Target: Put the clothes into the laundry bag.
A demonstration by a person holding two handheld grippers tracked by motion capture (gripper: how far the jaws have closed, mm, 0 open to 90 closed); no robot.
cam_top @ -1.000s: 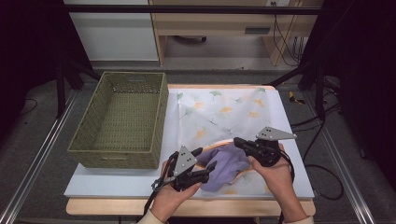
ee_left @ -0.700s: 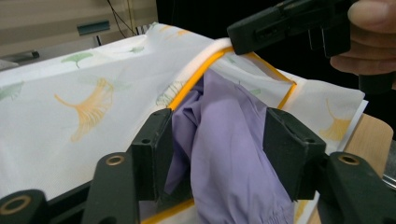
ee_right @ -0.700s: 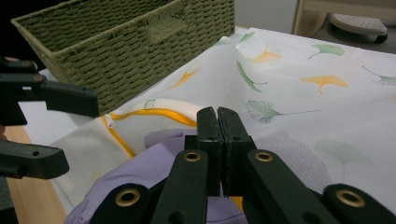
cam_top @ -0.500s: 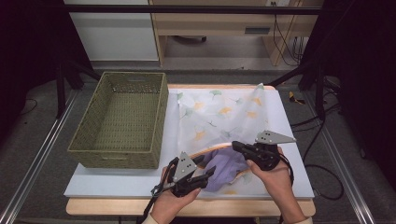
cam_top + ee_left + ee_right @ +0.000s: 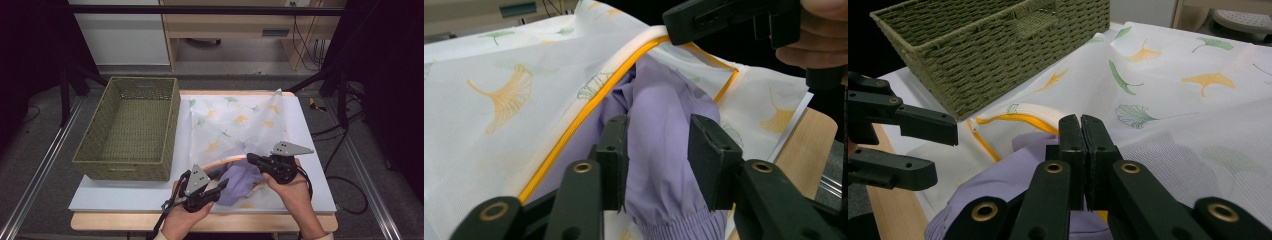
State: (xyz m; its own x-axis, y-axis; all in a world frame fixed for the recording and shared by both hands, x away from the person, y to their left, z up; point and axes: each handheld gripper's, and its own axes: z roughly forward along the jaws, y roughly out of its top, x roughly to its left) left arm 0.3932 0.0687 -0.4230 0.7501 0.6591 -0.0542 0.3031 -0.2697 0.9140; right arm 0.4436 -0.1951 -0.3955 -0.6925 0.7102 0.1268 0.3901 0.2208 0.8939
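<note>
Left tool [image 5: 659, 160] astride half-hidden purple garment [image 5: 664, 130]

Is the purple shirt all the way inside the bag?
No. The purple shirt is partly in; its cuffed sleeve end sticks out of the bag's open yellow zipper.

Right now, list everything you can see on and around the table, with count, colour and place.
Laundry bag: one, white mesh with ginkgo-leaf print and orange zipper, spread on the right part of the table.
Purple garment: one, lilac, halfway inside the bag's opening at the near edge.
Woven basket: one, olive green, on the left part of the table, nothing inside.
Table: one, pale top with wooden edge.
Desk: one, light wood, behind the table.
Left tongs: one, black, jaws just closing around the garment's sleeve, pads not yet pressing.
Right tongs: one, black, shut on the bag's zipper edge, lifting it.
Hands: two, at the near edge.
</note>
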